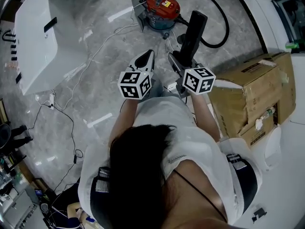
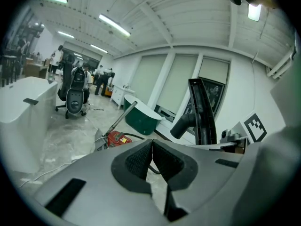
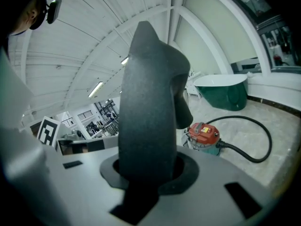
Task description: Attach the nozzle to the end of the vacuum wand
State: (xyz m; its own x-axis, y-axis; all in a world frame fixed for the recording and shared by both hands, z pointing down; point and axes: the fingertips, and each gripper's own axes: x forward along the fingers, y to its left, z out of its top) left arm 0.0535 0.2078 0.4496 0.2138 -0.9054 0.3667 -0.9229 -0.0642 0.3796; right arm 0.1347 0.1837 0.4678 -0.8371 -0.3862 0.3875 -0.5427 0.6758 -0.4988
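nozzle [image 1: 193,32] blk | vac body [image 1: 162,5] red | floor [image 1: 95,106] gry marble | box [image 1: 252,87] brn

Open floor straight ahead, clutter on three sides

Bare marble floor [image 1: 109,70] lies free before the closed left claw [image 1: 147,56]. Beyond it the red vacuum canister [image 1: 162,6] and black hose [image 1: 228,30] bar the way. A cardboard box [image 1: 252,92] crowds the right, a large white fixture [image 1: 38,37] the left, cables [image 1: 78,80] trailing between.

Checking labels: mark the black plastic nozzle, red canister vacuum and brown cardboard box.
Black plastic nozzle [image 1: 193,35], head view, middle of its body.
Red canister vacuum [image 1: 162,5], head view, red lid.
Brown cardboard box [image 1: 257,78], head view, top face.
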